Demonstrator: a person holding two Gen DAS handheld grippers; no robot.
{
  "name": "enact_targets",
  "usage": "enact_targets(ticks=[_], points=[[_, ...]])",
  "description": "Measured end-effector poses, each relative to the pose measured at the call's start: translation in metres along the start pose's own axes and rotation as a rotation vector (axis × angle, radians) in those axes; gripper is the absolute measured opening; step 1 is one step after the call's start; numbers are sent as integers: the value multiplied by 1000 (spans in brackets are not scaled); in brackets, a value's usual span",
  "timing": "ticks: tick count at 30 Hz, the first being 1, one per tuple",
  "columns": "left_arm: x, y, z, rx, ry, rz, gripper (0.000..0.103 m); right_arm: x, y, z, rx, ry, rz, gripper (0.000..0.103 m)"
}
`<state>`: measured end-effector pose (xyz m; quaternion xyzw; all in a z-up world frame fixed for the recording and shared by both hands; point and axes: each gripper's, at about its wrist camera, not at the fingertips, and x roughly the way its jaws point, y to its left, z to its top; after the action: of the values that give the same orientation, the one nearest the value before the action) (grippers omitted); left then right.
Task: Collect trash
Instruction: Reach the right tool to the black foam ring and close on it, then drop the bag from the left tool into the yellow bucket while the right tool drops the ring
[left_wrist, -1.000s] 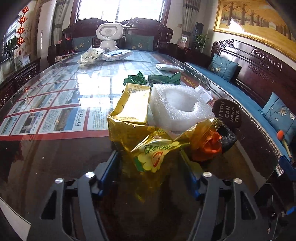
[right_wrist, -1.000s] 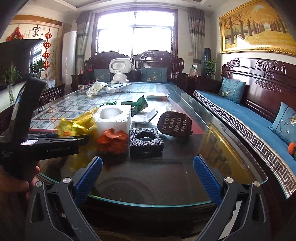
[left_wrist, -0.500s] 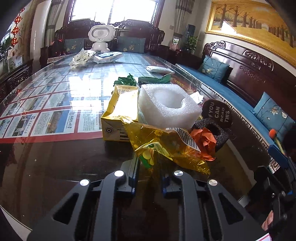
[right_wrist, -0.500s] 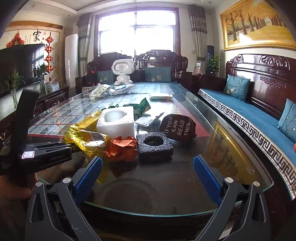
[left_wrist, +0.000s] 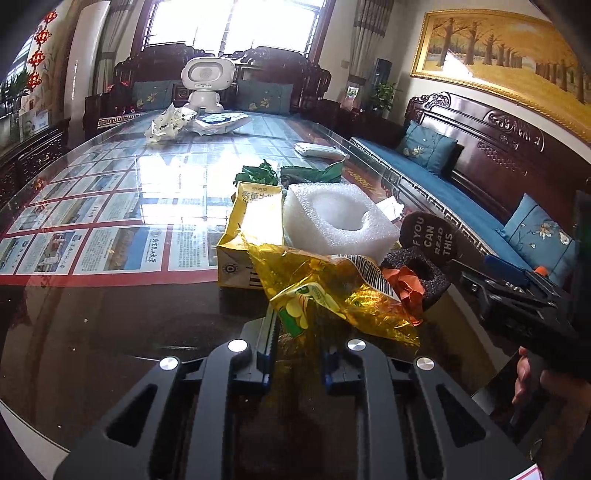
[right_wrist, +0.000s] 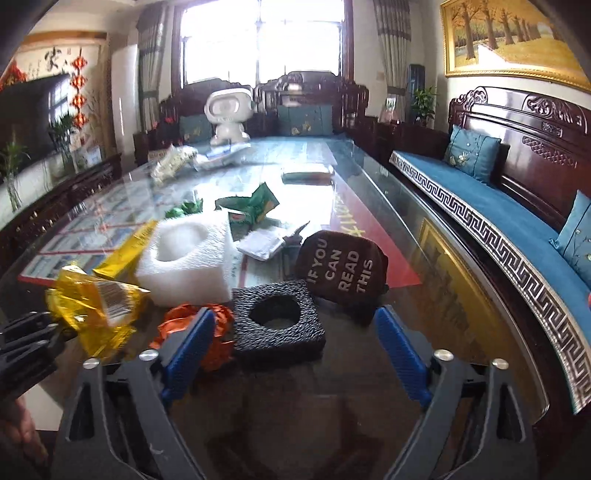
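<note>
My left gripper (left_wrist: 297, 332) is shut on a crinkled yellow snack wrapper (left_wrist: 332, 288), also seen in the right wrist view (right_wrist: 92, 306). Behind it lie a yellow carton (left_wrist: 251, 236), a white foam block (left_wrist: 340, 221), an orange crumpled paper (left_wrist: 406, 284) and a black foam square (left_wrist: 421, 273). My right gripper (right_wrist: 295, 343) is open, its blue fingers either side of the black foam square (right_wrist: 280, 321), with the orange paper (right_wrist: 218, 332) by the left finger. A brown pouch reading "IF YOU CAN READ THIS" (right_wrist: 343, 273) stands just beyond.
A long glass-topped table (left_wrist: 110, 314) holds green wrappers (right_wrist: 255, 203), white paper scraps (right_wrist: 266, 243), a crumpled bag (left_wrist: 166, 125) and a white robot toy (left_wrist: 207, 81) at the far end. A blue-cushioned wooden bench (right_wrist: 498, 221) runs along the right.
My left gripper shut on the yellow wrapper and drew it toward me off the pile. My right gripper moved forward and down until its fingers flank the black foam square.
</note>
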<state>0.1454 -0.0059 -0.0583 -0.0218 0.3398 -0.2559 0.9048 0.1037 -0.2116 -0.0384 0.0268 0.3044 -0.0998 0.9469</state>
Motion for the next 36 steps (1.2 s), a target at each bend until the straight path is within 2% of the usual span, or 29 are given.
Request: enact_targets(ticks=[1, 4, 7, 10, 12, 14, 17, 28, 36], points=[[-1, 0, 0, 0, -1, -3, 19, 6, 0, 1, -7, 19, -7, 71], [-2, -1, 1, 6, -5, -4, 19, 26, -1, 3, -18, 88, -18, 55], [-1, -2, 2, 10, 0, -3, 19, 39, -2, 1, -16, 137, -22, 49], [0, -2, 2, 16, 3, 0, 19, 44, -3, 1, -12, 164, 2, 41], [1, -3, 3, 18, 4, 2, 19, 46, -1, 2, -20, 180, 17, 31], [1, -4, 4, 20, 5, 7, 19, 47, 1, 2, -51, 181, -5, 23], [0, -4, 5, 23, 3, 10, 19, 44, -2, 3, -46, 173, 35, 17], [-22, -10, 3, 25, -17, -27, 19, -12, -31, -3, 13, 58, 56, 16], [-76, -21, -27, 96, -9, -86, 19, -91, -21, -31, -43, 0, 209, 16]])
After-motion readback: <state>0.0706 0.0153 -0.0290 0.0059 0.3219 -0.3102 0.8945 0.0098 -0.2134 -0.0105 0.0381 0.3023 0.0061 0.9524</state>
